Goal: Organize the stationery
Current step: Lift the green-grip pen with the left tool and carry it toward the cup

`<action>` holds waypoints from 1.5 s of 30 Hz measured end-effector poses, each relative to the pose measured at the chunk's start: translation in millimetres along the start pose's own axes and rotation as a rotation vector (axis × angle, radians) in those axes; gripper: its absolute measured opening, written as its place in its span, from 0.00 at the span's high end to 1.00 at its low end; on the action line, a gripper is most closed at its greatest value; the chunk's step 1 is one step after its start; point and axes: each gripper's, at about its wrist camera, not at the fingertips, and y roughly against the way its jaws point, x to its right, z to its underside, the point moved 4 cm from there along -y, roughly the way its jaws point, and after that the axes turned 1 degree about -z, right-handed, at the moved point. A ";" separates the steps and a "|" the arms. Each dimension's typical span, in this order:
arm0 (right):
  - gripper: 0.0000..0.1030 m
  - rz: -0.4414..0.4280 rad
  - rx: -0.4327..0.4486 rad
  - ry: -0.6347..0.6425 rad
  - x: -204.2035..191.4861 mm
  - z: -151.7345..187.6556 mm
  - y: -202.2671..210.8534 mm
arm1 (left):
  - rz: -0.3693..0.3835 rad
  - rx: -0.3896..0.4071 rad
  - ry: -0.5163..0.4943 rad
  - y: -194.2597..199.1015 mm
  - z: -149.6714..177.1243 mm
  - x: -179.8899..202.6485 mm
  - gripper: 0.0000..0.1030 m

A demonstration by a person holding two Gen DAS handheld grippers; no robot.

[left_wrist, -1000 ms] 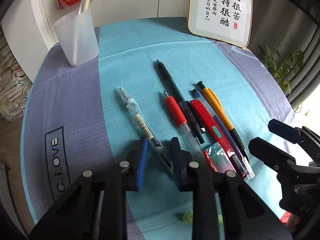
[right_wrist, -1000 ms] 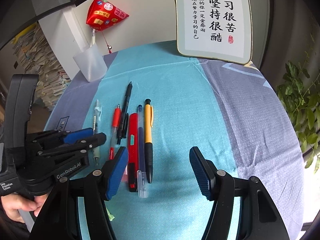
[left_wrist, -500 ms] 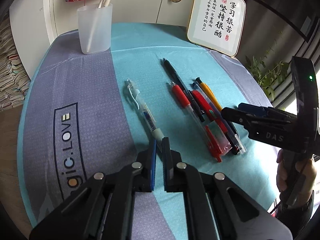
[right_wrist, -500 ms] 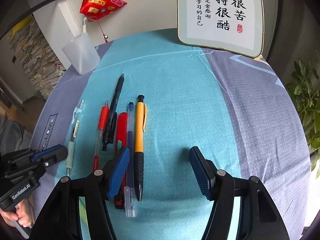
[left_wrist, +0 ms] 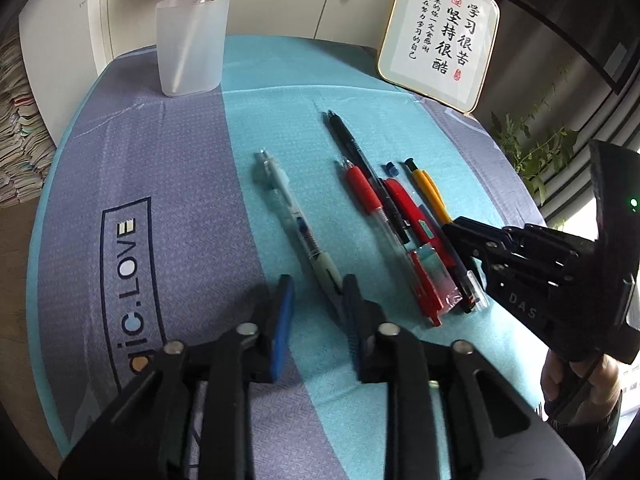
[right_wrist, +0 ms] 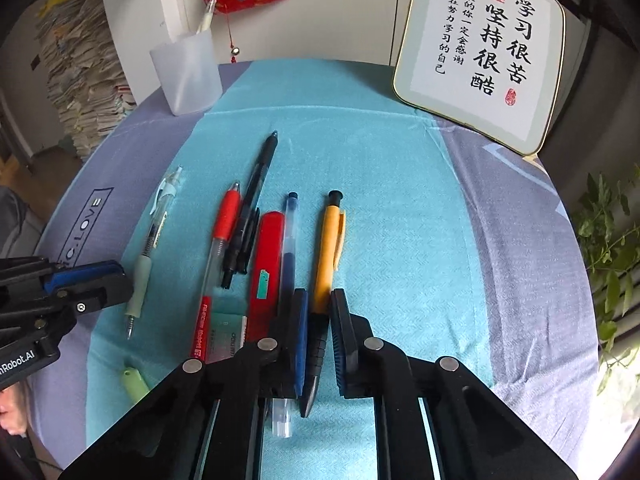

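Observation:
Several pens lie on the blue cloth. A clear pen with a pale green grip (left_wrist: 298,226) lies apart at the left; it also shows in the right wrist view (right_wrist: 149,246). My left gripper (left_wrist: 316,312) is open, its jaws either side of that pen's tip end. My right gripper (right_wrist: 318,322) has its jaws narrowed around the black grip of the orange mechanical pencil (right_wrist: 328,240), which still lies on the cloth. Beside it lie a blue pen (right_wrist: 289,240), a red cutter (right_wrist: 266,256), a red-grip pen (right_wrist: 224,224) and a black pen (right_wrist: 256,184).
A frosted pen cup (left_wrist: 190,44) with white pens stands at the back left. A framed calligraphy board (left_wrist: 440,36) leans at the back right. A pale green cap (right_wrist: 134,382) and an eraser packet (right_wrist: 226,330) lie near the front. A plant (right_wrist: 608,240) stands beyond the right edge.
My left gripper closed near the clear pen's tip, then opened again; the pen still lies on the cloth. My right gripper moved left over the orange pencil and narrowed around it.

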 end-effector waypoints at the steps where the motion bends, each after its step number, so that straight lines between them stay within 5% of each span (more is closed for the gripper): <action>1: 0.89 -0.005 0.005 -0.009 1.4 2.0 1.2 | -0.002 -0.003 -0.002 -1.2 -0.2 0.9 0.61; 7: 0.90 -0.022 0.022 -0.044 8.1 11.6 7.1 | -0.051 0.027 -0.068 -4.7 2.1 14.5 0.59; 9: 0.90 -0.030 0.024 -0.056 9.9 12.3 7.9 | -0.003 0.020 -0.063 -7.8 0.5 17.3 0.87; 12: 0.90 -0.040 0.017 -0.073 11.8 13.1 9.9 | 0.003 0.010 -0.048 -11.1 -2.7 16.6 0.90; 21: 0.90 -0.047 0.088 -0.154 27.8 16.2 38.8 | 0.064 0.080 -0.057 23.1 -4.3 19.1 0.91; 32: 0.90 -0.067 0.168 -0.130 12.1 1.1 74.4 | 0.010 0.216 -0.043 71.2 -24.7 2.9 0.91; 45: 0.90 -0.078 0.185 -0.121 -5.6 -18.6 75.6 | -0.052 0.274 -0.038 106.6 -46.7 -39.5 0.91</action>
